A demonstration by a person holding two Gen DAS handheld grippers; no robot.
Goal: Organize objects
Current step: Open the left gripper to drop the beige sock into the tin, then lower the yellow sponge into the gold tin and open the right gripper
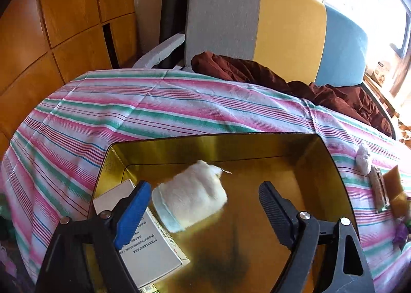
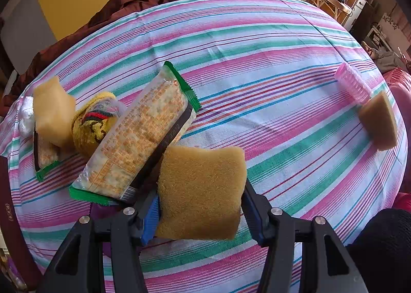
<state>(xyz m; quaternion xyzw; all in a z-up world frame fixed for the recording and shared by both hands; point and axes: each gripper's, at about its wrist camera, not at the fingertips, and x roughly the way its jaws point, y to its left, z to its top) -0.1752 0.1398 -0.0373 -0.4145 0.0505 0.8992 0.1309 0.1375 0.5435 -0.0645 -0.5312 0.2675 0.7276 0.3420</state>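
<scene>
In the left wrist view my left gripper (image 1: 203,203) is open over a gold tin box (image 1: 257,146) on the striped cloth. A white fluffy roll (image 1: 190,198) lies in the box between the fingers, touching neither. A white booklet (image 1: 151,244) lies in the box at the left. In the right wrist view my right gripper (image 2: 200,208) is shut on a tan sponge (image 2: 200,190), held just above the table. A green-edged snack packet (image 2: 138,138) leans beside it.
On the striped tablecloth (image 2: 257,61) lie a second sponge (image 2: 52,110), a yellow knitted item (image 2: 92,123), another packet (image 2: 45,156), a pink roller (image 2: 353,84) and a third sponge (image 2: 380,120). A maroon cloth (image 1: 282,79) lies on the colourful sofa behind.
</scene>
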